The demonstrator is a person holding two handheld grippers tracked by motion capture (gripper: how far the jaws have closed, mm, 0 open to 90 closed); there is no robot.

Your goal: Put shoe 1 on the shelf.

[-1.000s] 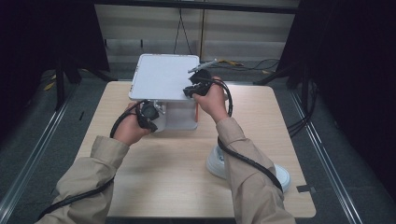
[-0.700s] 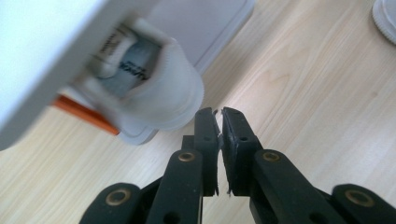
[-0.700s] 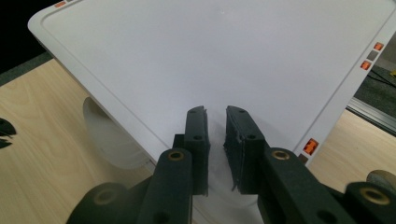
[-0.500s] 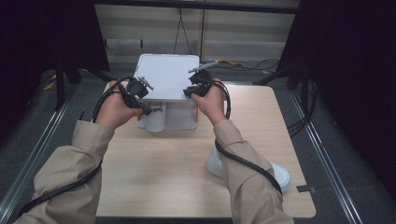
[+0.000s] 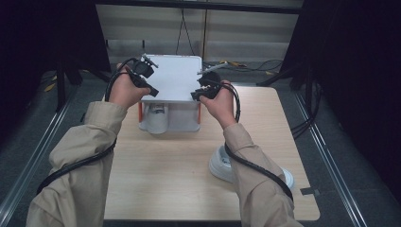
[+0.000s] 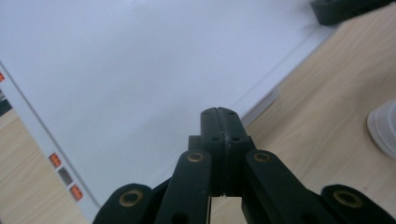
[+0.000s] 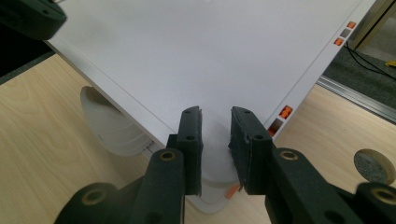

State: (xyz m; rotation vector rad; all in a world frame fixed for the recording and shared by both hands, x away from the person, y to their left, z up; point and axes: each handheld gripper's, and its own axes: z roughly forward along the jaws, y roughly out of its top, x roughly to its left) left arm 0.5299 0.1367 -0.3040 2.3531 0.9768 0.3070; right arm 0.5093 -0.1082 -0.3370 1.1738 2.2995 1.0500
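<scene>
A white box (image 5: 177, 124) with orange corner posts stands at the table's far side, and a flat white lid (image 5: 175, 75) lies over it. A white shoe (image 5: 156, 118) sits inside under the lid, seen as a pale toe (image 7: 112, 126) in the right gripper view. My left gripper (image 5: 152, 91) hovers over the lid's left edge; its jaws have just been closing and now meet with nothing between them (image 6: 218, 112). My right gripper (image 5: 195, 95) is at the lid's front right corner. Its jaws (image 7: 215, 116) have just been opening and stand a little apart, pressing on nothing.
A second white shoe (image 5: 221, 163) lies on the wooden table (image 5: 161, 179) at the near right, partly under the right forearm. A round hole (image 7: 372, 165) is cut in the tabletop. Cables and dark curtains surround the table.
The left hand rose from the box's front left corner up to the lid's left edge. The right hand stayed at the lid's right front corner.
</scene>
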